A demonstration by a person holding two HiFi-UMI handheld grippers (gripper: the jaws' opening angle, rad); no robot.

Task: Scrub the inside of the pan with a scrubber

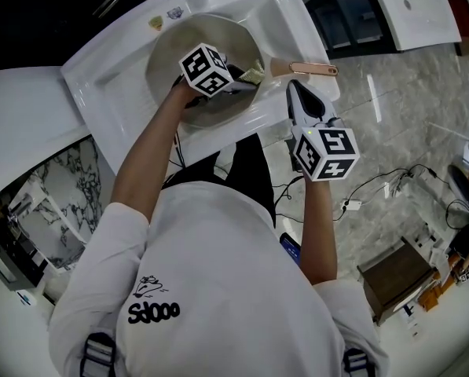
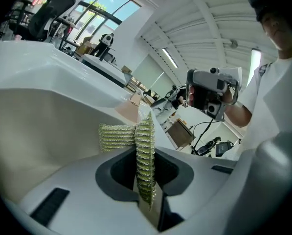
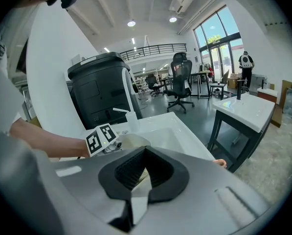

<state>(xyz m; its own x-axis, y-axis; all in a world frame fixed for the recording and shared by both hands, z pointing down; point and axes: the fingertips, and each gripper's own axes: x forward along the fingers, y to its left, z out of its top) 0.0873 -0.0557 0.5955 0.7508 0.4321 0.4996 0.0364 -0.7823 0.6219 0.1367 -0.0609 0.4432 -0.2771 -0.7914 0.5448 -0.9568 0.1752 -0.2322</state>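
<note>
The left tool [image 2: 146,190] is clenched on the scrubber [image 2: 145,151], a folded green-gold mesh pad that sits inside the pan [image 1: 171,53], near the side where the handle [image 1: 313,69] joins. The pan lies in the white sink [image 1: 112,77]. The right tool [image 3: 132,199] hangs just outside the pan, beside its handle, jaws closed on nothing.

To scrub well, I would press the pad flat on the pan's floor and work in overlapping circles out to the wall, steadying the handle with the right tool so the pan does not spin.

Count: one pan, one scrubber, one sink, two tools.
</note>
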